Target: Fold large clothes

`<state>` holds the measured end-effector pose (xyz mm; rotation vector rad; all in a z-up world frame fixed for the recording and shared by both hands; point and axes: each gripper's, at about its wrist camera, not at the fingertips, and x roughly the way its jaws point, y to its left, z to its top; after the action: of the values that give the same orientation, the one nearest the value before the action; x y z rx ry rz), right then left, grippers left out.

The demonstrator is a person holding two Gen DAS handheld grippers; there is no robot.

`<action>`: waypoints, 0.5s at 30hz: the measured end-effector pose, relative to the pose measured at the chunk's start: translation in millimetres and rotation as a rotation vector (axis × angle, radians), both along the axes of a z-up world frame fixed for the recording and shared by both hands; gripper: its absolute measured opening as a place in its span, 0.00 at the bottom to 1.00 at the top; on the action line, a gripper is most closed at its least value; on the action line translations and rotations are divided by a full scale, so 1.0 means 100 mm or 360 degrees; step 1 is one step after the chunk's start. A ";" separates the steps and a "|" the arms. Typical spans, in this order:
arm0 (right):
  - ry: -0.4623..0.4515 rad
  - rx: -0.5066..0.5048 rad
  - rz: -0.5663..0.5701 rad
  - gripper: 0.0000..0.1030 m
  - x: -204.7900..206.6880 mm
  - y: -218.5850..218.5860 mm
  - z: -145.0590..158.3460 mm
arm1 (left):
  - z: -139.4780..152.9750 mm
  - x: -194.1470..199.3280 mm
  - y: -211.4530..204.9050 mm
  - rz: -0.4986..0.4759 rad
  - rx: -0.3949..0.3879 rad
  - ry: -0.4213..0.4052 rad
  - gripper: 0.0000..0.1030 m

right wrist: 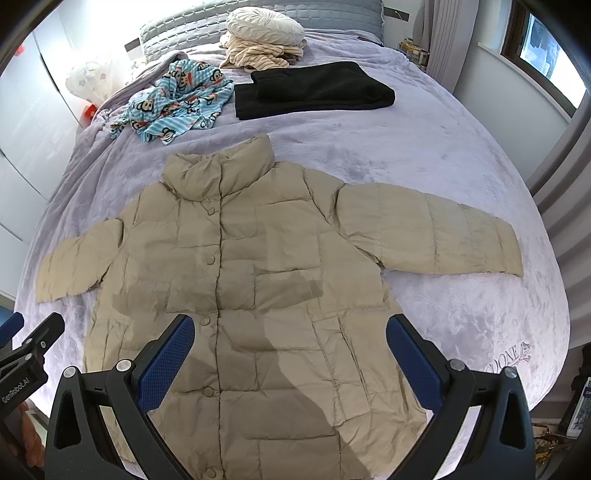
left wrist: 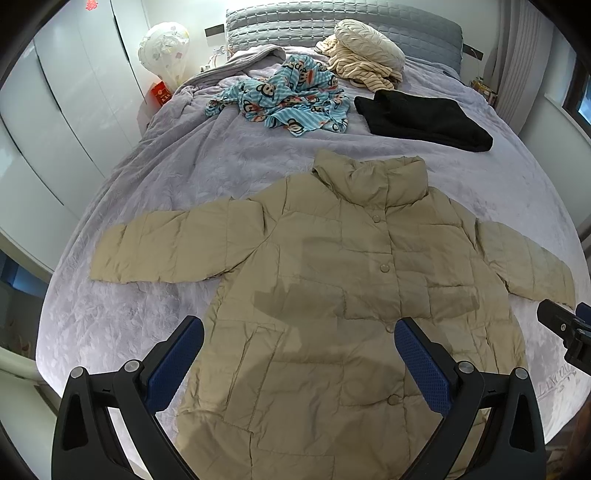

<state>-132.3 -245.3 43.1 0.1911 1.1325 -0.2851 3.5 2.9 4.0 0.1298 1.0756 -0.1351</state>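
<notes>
A beige quilted puffer jacket [left wrist: 332, 280] [right wrist: 240, 280] lies flat on the bed, front up, snaps closed, collar toward the headboard and both sleeves spread out sideways. My left gripper [left wrist: 299, 339] hovers open above the jacket's lower half, nothing between its blue pads. My right gripper [right wrist: 290, 336] also hangs open over the lower half, empty. The right gripper's tip [left wrist: 565, 328] shows at the right edge of the left wrist view, and the left gripper's tip [right wrist: 29, 343] at the left edge of the right wrist view.
The bed carries a lilac plush cover [left wrist: 177, 173] [right wrist: 424, 147]. Farther back lie a folded black garment [left wrist: 424, 118] [right wrist: 314, 90], a crumpled blue monkey-print cloth [left wrist: 288, 99] [right wrist: 173, 99], a striped cream garment [left wrist: 362, 70] and a round cream cushion [right wrist: 266, 24]. White wardrobes [left wrist: 55, 110] stand left.
</notes>
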 end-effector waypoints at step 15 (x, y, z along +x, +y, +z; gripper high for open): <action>-0.0001 0.0000 -0.0004 1.00 0.00 0.01 -0.01 | -0.01 0.01 0.03 0.0004 0.0006 0.0008 1.00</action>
<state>-132.7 -244.6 42.6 0.1929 1.1316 -0.2872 4.3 6.4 2.6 0.1316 1.0812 -0.1311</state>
